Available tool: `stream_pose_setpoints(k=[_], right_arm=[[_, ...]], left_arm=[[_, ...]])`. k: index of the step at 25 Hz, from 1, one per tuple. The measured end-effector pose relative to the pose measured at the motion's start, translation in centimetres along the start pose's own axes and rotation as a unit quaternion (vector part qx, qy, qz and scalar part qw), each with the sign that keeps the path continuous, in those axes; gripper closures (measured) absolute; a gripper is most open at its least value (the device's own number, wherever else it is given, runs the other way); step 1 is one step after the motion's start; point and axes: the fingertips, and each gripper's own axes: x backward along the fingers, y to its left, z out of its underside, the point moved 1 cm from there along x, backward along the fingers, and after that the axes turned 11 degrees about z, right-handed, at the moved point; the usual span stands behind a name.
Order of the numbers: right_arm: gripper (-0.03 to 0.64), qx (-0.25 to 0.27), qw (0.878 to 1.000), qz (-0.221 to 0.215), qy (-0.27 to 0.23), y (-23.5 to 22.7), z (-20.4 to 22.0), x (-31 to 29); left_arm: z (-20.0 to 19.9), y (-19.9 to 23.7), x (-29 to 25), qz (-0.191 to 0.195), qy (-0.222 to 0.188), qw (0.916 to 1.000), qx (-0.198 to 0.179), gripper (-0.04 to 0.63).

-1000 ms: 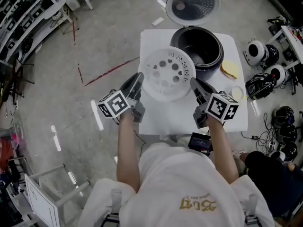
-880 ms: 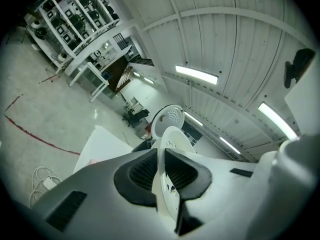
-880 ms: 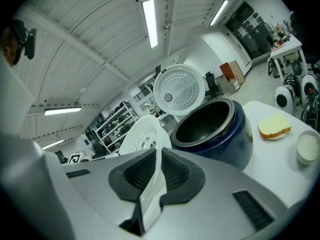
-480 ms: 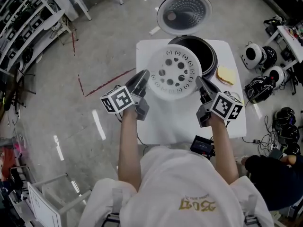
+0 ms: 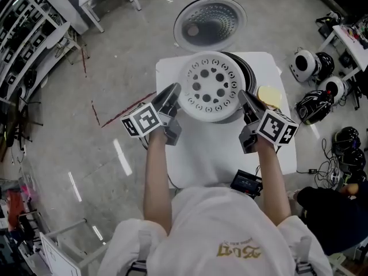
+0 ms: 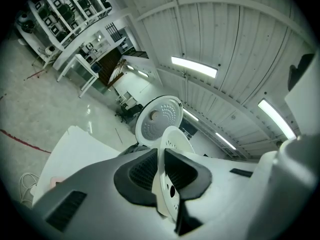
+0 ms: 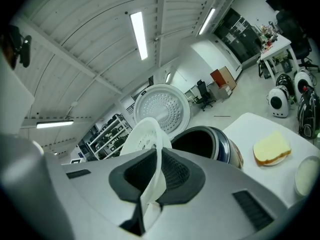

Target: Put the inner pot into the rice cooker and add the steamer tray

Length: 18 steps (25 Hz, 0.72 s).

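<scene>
The white steamer tray (image 5: 211, 94), round and pierced with holes, hangs over the dark rice cooker (image 5: 246, 72) and hides most of its mouth. My left gripper (image 5: 172, 94) is shut on the tray's left rim (image 6: 162, 176). On the opposite rim (image 7: 154, 184), my right gripper (image 5: 246, 100) is shut too. In the right gripper view the cooker's open mouth (image 7: 200, 141) shows dark, just beyond the tray. The cooker's lid (image 5: 210, 23) stands open behind it. Whether the inner pot sits inside cannot be told.
The cooker stands at the far end of a white table (image 5: 213, 154). A yellow sponge (image 5: 268, 94) lies to the cooker's right. A small black device (image 5: 246, 183) rests at the table's near edge. Helmets (image 5: 313, 68) and cables crowd the floor at the right.
Both grippers have carried the tray away from me, from the table's middle to above the cooker. Their grip on the rims is unchanged.
</scene>
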Motion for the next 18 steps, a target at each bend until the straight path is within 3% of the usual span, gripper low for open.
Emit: stream_pose_setpoints(k=[5, 12, 18], right_arm=[[0.583, 0.011, 1.0, 0.023, -0.011, -2.2, -2.4, -1.2], [0.581, 0.002, 1.0, 0.027, -0.005, -3.6, -2.9, -2.9], [0.577, 0.005, 0.999, 0.037, 0.009, -6.2, -3.0, -4.3]], left_arm=[[0.6, 1.0, -3.7, -0.014, 0.024, 0.9996, -0.007, 0.538], [0.5, 2.1, -5.4, -0.007, 0.021, 0.9997, 0.013, 0.537], [1.4, 2.9, -7.3, -0.015, 0.041, 0.999, -0.007, 0.535]])
